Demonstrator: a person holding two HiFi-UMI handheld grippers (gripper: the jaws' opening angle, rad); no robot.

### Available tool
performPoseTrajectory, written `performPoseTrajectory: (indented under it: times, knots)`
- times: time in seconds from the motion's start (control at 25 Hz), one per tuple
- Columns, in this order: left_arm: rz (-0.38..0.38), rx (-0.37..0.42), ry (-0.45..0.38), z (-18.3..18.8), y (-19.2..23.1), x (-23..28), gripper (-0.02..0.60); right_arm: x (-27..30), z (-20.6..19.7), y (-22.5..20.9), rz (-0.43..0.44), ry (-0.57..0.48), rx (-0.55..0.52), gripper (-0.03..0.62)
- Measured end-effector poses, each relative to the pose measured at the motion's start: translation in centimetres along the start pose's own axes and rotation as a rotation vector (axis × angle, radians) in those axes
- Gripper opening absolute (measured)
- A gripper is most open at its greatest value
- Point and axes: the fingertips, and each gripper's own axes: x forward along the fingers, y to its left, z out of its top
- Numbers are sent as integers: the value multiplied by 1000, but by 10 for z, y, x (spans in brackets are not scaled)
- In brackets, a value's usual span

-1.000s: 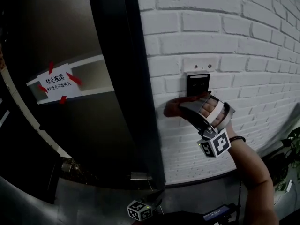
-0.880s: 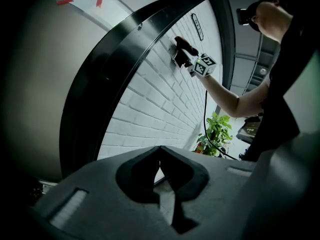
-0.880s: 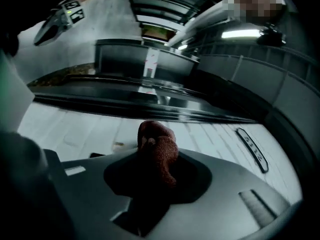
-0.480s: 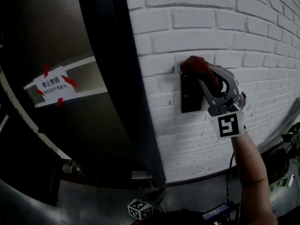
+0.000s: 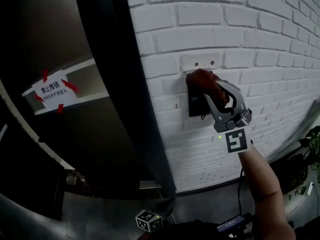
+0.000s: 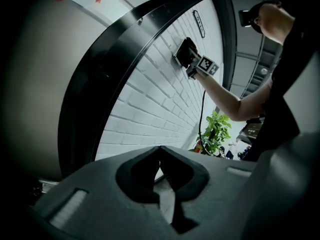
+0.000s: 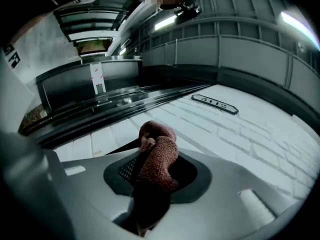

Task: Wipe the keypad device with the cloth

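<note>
Right gripper is clamping a bunched reddish-brown cloth between its jaws. The jaws are closed down on the wad, which is filling the gap and sticking out past the tips in the right gripper view. The cloth is pressing against the top edge of the black keypad device, which is mounted on the white brick wall just right of the dark door frame. The lower part of the device face is showing uncovered below the cloth. Left gripper is hanging low and well apart from the wall, with its jaws together and nothing between them, so it is playing no part. A paper sign taped with red strips is sitting on the door panel to the left, not involved. As for the step, the wipe looks to be under way, with the cloth contacting the upper end of the device. The next move probably calls for dragging the cloth down across the face with steady pressure into the wall, holding the grip tight so the wad is not slipping out, and covering the lower half and the edges.
</note>
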Motion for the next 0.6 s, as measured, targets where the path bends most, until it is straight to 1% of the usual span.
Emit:
performPoseTrajectory:
  times: [0.08,0.2,0.28,0.36,0.4,0.48,0.52,0.56,0.6]
  knots:
    - [-15,9,1,1,-6,5,5,-5,-3,19,21,-1,-91,103]
    - [-19,20,7,2,-8,7,5,-17,-8,67,117,-29,-231,96]
    - [-7,31,-1,4,-7,4,5,-18,-10,82,160,-29,-284,95]
    - [1,36,-9,6,-5,3,5,-4,4,71,155,-42,-287,106]
    - [1,36,-8,6,-5,4,5,7,15,60,140,-52,-271,107]
    - [-6,36,0,4,-6,9,5,24,33,41,106,-65,-197,108]
    - [-12,39,4,2,-8,12,5,28,38,40,95,-66,-164,107]
    - [-19,43,8,2,-9,14,5,28,37,47,99,-64,-160,107]
    - [-27,44,13,1,-11,16,5,24,33,61,122,-56,-192,107]
